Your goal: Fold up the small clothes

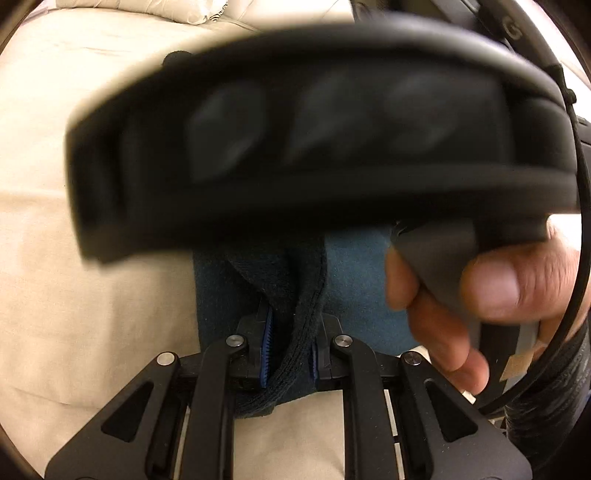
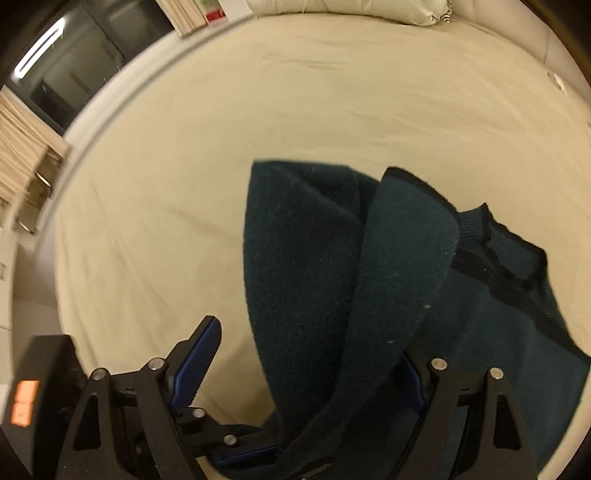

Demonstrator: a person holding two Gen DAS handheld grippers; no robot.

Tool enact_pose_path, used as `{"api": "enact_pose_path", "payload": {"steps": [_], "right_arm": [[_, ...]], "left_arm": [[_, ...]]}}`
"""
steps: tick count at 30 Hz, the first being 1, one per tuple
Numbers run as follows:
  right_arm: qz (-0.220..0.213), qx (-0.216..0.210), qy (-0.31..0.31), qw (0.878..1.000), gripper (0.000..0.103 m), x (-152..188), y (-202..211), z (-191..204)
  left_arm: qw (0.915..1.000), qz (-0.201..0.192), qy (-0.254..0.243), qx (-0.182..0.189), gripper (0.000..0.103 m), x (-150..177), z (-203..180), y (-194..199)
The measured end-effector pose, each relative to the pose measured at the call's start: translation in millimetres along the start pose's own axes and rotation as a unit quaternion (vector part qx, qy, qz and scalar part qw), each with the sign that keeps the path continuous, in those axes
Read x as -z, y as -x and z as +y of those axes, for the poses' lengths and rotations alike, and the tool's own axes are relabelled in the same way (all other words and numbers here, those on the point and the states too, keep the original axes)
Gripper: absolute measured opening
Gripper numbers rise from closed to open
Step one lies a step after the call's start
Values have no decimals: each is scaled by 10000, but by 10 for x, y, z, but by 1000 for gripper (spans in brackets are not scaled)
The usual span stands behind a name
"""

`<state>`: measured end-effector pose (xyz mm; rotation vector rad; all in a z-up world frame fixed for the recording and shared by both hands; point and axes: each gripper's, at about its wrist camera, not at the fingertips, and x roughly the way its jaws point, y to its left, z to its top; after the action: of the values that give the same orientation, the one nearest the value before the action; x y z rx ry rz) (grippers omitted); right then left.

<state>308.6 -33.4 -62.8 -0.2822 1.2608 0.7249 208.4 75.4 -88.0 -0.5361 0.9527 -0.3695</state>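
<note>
A dark teal knitted garment (image 2: pixel 314 258) with a black ribbed neckline (image 2: pixel 498 243) lies bunched on the cream bed sheet (image 2: pixel 332 92). In the right wrist view my right gripper (image 2: pixel 310 343) stands open wide. A loose fold of the garment hangs between its fingers (image 2: pixel 199 354), close to the right one, and no pad presses on it. In the left wrist view my left gripper (image 1: pixel 293 321) is shut on a thick folded edge of the garment (image 1: pixel 303 295). The right tool's black housing (image 1: pixel 314 140), blurred and held by a hand (image 1: pixel 480 295), hides most of the cloth beyond.
The bed's rounded edge (image 2: pixel 110 122) curves along the left, with a dark window (image 2: pixel 74 66) and pale curtains (image 2: pixel 22 155) behind it. A pillow (image 2: pixel 351 7) lies at the far end. Bare sheet stretches left of and beyond the garment.
</note>
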Motion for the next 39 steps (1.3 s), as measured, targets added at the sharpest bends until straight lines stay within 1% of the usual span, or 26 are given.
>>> {"api": "enact_pose_path", "payload": {"steps": [2, 4, 6, 7, 10, 12, 15, 17, 19, 20, 21, 22, 23, 24, 25, 26, 28, 29, 30, 31, 32, 33, 35, 37, 38, 39], "right_arm": [[-20, 199, 181, 9996, 75, 19, -15, 57], [-15, 559, 183, 9983, 50, 9, -30, 64], [-110, 540, -80, 9984, 45, 4, 23, -61], [-215, 505, -178, 9983, 38, 15, 74, -120], [-438, 503, -276, 9974, 24, 94, 192, -200], [-568, 582, -284, 9963, 19, 134, 235, -198], [-822, 441, -467, 9945, 15, 240, 392, -340], [-994, 321, -668, 9923, 15, 321, 517, -523], [-1163, 104, -956, 9885, 14, 376, 680, -831], [-1226, -18, -1087, 9865, 14, 465, 709, -920], [-1314, -195, -1281, 9828, 14, 559, 768, -1127], [-1407, -341, -1478, 9784, 14, 661, 826, -1342], [-1476, -457, -1640, 9743, 14, 771, 889, -1529], [-1559, -604, -1867, 9681, 13, 889, 930, -1758], [-1625, -753, -2094, 9613, 13, 1014, 941, -1986], [-1630, -910, -2240, 9565, 13, 1104, 909, -2140], [-1600, -1075, -2734, 9424, 14, 1381, 757, -2493], [-1515, -1019, -2966, 9374, 14, 1516, 650, -2605], [-1422, -975, -3169, 9327, 15, 1648, 537, -2701], [-1471, -1132, -3332, 9244, 16, 1771, 458, -2764], [-1635, -1358, -3447, 9143, 17, 1881, 435, -2771], [-1785, -1550, -3539, 9049, 20, 1954, 427, -2787], [-1840, -1793, -3632, 8956, 30, 1979, 390, -2808], [-1873, -1965, -3660, 8901, 50, 1911, 420, -2698], [-1897, -1981, -3658, 8893, 54, 1863, 425, -2679], [-1930, -1916, -3603, 8923, 61, 1784, 441, -2636]], "left_arm": [[10000, 1, 5, -9, 14, 7, -3, 4], [10000, -9, 24, -17, 14, 22, -30, 24], [10000, -18, 16, -27, 14, 29, -48, 38], [10000, -34, -5, -50, 14, 30, -65, 46], [9999, -32, -57, -83, 14, 33, -166, 7], [9999, -10, -98, -102, 14, 52, -244, -42], [9998, 22, -197, -96, 14, 35, -406, -114], [9995, 85, -304, -71, 14, -7, -563, -199], [9989, 176, -437, 45, 15, -61, -782, -299], [9985, 212, -481, 146, 21, -74, -892, -337], [9979, 225, -544, 276, 24, -76, -1013, -355], [9966, 222, -646, 450, 32, -50, -1138, -351], [9952, 256, -739, 594, 55, -7, -1231, -343], [9928, 324, -858, 768, 68, 54, -1319, -312], [9906, 329, -968, 913, 77, 114, -1381, -267], [9883, 286, -1090, 1023, 77, 165, -1423, -224], [9875, 235, -1150, 1052, 77, 187, -1401, -231], [9887, 226, -1065, 1027, 77, 165, -1334, -269], [9909, 305, -861, 991, 77, 132, -1224, -345], [9921, 385, -678, 981, 77, 103, -1129, -407], [9929, 441, -527, 972, 77, 164, -1088, -453], [9939, 467, -475, 881, 77, 181, -1026, -504], [9951, 553, -461, 672, 77, 134, -897, -594], [9946, 722, -320, 669, 77, 113, -779, -727], [9945, 778, -299, 630, 77, 189, -734, -834], [9947, 810, -293, 563, 77, 226, -718, -891]]}}
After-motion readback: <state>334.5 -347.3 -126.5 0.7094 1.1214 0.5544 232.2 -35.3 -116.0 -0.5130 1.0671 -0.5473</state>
